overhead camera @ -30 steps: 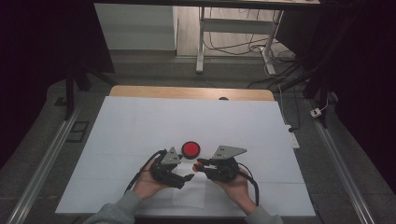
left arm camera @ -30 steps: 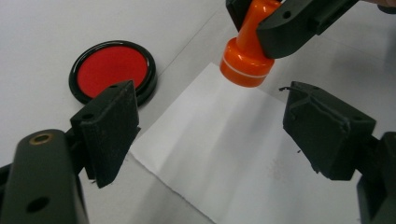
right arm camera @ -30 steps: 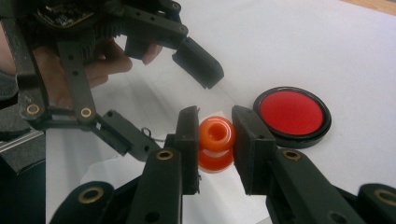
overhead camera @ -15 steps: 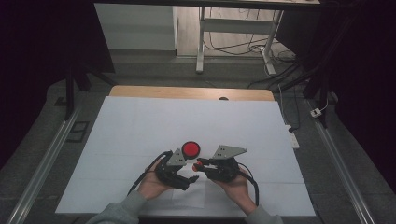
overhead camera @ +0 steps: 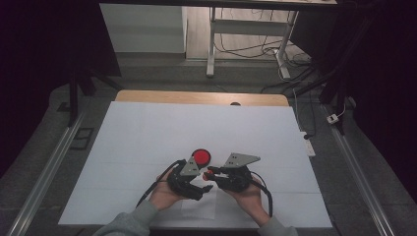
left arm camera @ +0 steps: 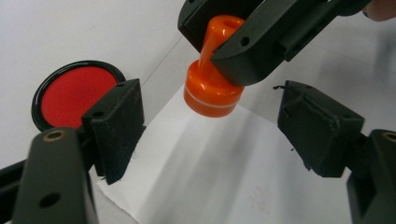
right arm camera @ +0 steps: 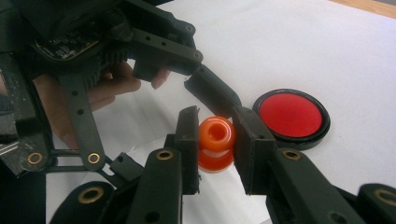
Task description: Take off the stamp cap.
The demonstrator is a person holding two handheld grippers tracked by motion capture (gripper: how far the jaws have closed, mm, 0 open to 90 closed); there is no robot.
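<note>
My right gripper (right arm camera: 215,128) is shut on the neck of an orange stamp (right arm camera: 215,140), holding it just above a small white paper sheet (left arm camera: 210,172). My left gripper (left arm camera: 212,123) faces the stamp (left arm camera: 212,88) from close by. Its jaws stand open and have just been closing a little. The stamp's base hangs in the gap ahead of them, and neither pad touches it. A round red ink pad (overhead camera: 201,157) in a black rim lies just beyond both grippers. In the high view the left gripper (overhead camera: 206,187) and right gripper (overhead camera: 209,173) meet near the table's front edge.
A large white sheet (overhead camera: 147,132) covers the table, with a wooden edge (overhead camera: 196,97) at the far side. The person's hands and grey sleeves enter from the bottom. Metal rails (overhead camera: 44,172) run along both sides of the table.
The left hand has shifted slightly beside the right gripper. The right gripper, the stamp and the ink pad have stayed put.
</note>
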